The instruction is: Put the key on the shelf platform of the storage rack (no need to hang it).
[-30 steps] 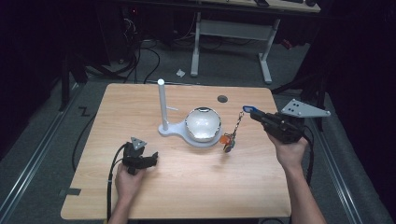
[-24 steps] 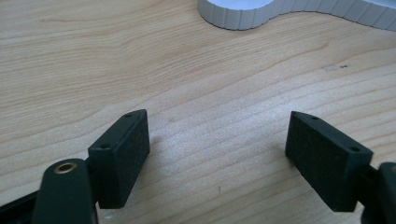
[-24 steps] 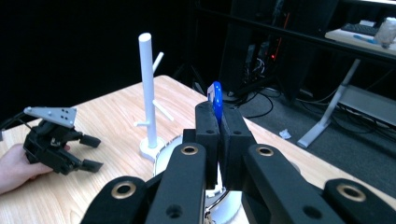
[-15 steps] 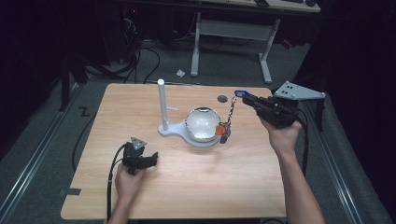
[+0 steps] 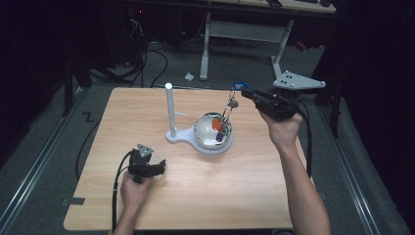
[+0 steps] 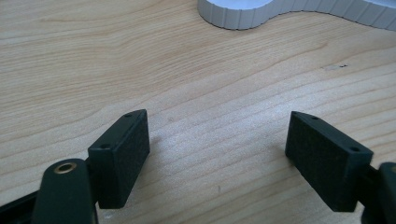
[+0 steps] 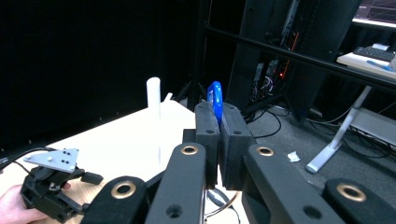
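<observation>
Wooden table, steady across mid-frame. White stand with its upright post left of centre and shiny dome on the base, unmoved. Right gripper: swings up and leftward from right of centre, sits now at upper centre-right, jaws pressed together on the blue clip. Left gripper: rests at lower left as before, jaws spread wide, empty. Key bunch: hangs from the clip against the dome's right side; touching or not, cannot tell. Reads as a carry toward the post, probably to hang, not yet there.
</observation>
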